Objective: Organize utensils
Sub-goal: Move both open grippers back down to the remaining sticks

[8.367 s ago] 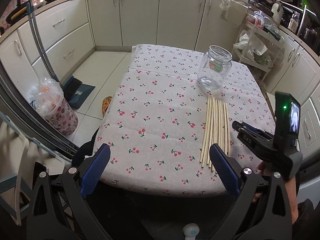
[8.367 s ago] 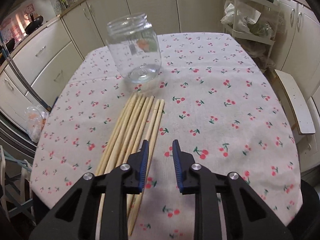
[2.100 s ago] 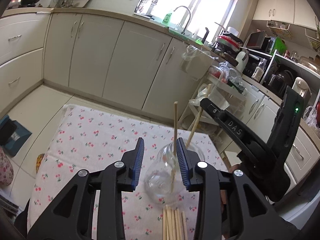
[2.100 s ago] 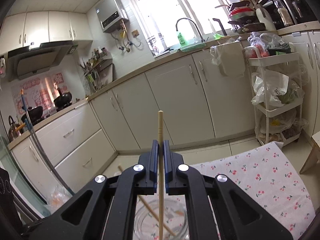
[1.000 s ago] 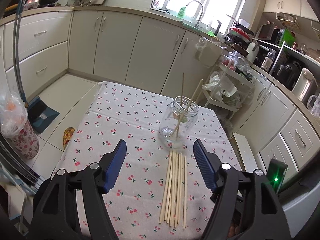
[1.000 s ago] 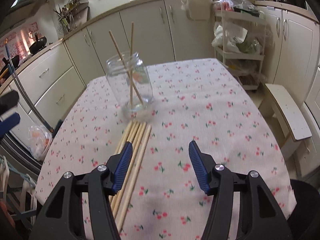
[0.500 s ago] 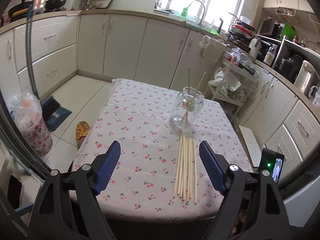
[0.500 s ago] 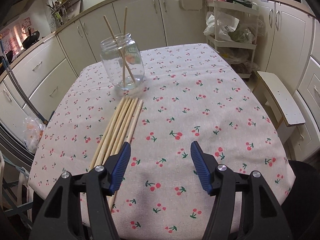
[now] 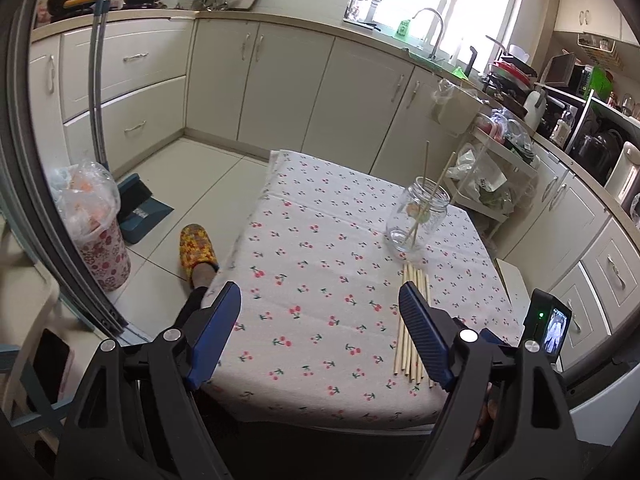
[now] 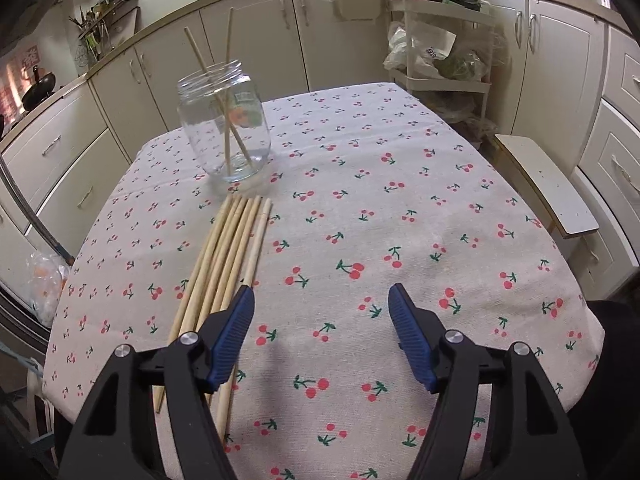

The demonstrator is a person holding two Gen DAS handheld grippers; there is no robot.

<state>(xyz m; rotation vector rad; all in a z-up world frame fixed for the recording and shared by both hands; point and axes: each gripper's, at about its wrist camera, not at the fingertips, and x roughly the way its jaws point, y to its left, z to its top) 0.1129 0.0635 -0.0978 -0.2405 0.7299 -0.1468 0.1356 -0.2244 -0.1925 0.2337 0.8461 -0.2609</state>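
Nearest, right gripper point(image 10: 321, 295) spread wide, empty, hanging over the near part of the cherry-print cloth point(image 10: 400, 208). Left blue pad point(image 10: 234, 330) overlapping the near ends of the loose chopsticks point(image 10: 224, 264) as seen from the right wrist; touching or above, cannot tell. Left gripper point(image 9: 320, 294) likewise wide and empty, held back off the near edge of the table, pads framing the cloth point(image 9: 320, 240) from further out and higher. Right pad point(image 9: 420, 332) in front of the chopstick bundle point(image 9: 412, 312) in that view.

On the cloth, chopsticks lying flat side by side in a tight row, near ends fanned slightly, far ends gathered just short of the jar point(image 10: 224, 128). Beyond them, clear glass jar upright, two chopsticks point(image 10: 218, 80) standing inside, crossed, tops well above the rim. Same jar point(image 9: 418, 216) at the far right part of the table from the left wrist.

Part of the right tool with a small lit screen point(image 9: 554, 328) at the table's right edge in the left view.

Off the table to the left, a yellow slipper point(image 9: 196, 246) on the floor tiles, a bag-lined bin point(image 9: 94, 224), a dustpan point(image 9: 140, 208). To the right, a white stool point(image 10: 544, 184) just beside the table, a cart point(image 10: 440, 40) with bags past it. Furthest, cream cabinets point(image 9: 280, 80), sink tap point(image 9: 430, 32) under the window.
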